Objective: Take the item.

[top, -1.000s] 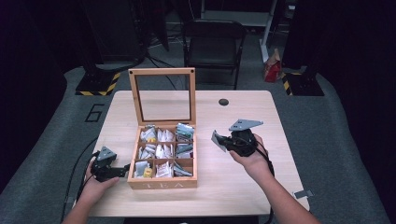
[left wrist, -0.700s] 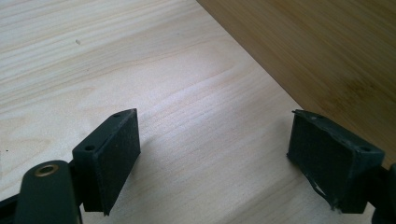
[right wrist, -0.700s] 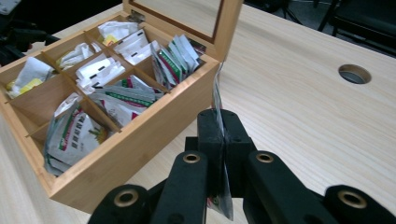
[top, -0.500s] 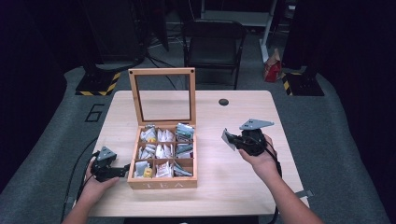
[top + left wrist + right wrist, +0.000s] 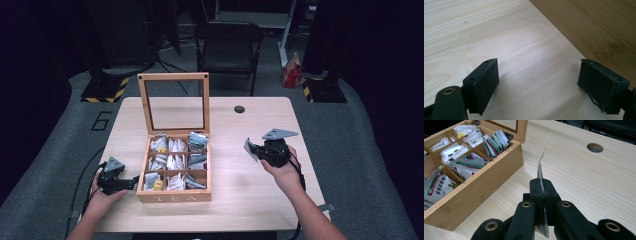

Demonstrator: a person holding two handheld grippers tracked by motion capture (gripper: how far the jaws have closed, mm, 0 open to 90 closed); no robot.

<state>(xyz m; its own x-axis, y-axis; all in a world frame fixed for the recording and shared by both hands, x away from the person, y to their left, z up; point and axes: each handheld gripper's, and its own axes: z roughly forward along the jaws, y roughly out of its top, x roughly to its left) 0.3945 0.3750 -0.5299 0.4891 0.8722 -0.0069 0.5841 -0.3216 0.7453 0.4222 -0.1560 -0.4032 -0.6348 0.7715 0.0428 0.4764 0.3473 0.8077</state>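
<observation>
a light wooden tabletop (image 5: 260, 200) carries a honey-coloured wooden tea box with a glass-paned lid (image 5: 175, 167), which sits toward the left half, its front wall close to the near edge and its lid standing upright at the back. the box is split into small square compartments, and each one that can be seen is stuffed with white and silver paper tea sachets (image 5: 172, 162) standing on edge or leaning. to the right of the box, over the open stretch of tabletop toward the right edge, the person's right hand holds the right gripper (image 5: 256, 151), and its black jaws are pressed together on a thin silver foil tea sachet (image 5: 540, 168); in the right gripper view the sachet stands edge-on between the pads, sticking up past the tips, clear of the box and above the bare wood. a round cable hole (image 5: 239, 109) lies in the tabletop near the far edge, beyond that gripper. at the near left corner the left hand rests on the tabletop with the left gripper (image 5: 134, 180) pointing at the box's left wall; in the left gripper view its jaws stand wide apart with only bare wood between them, and the box's side wall rises just beside the one jaw.
</observation>
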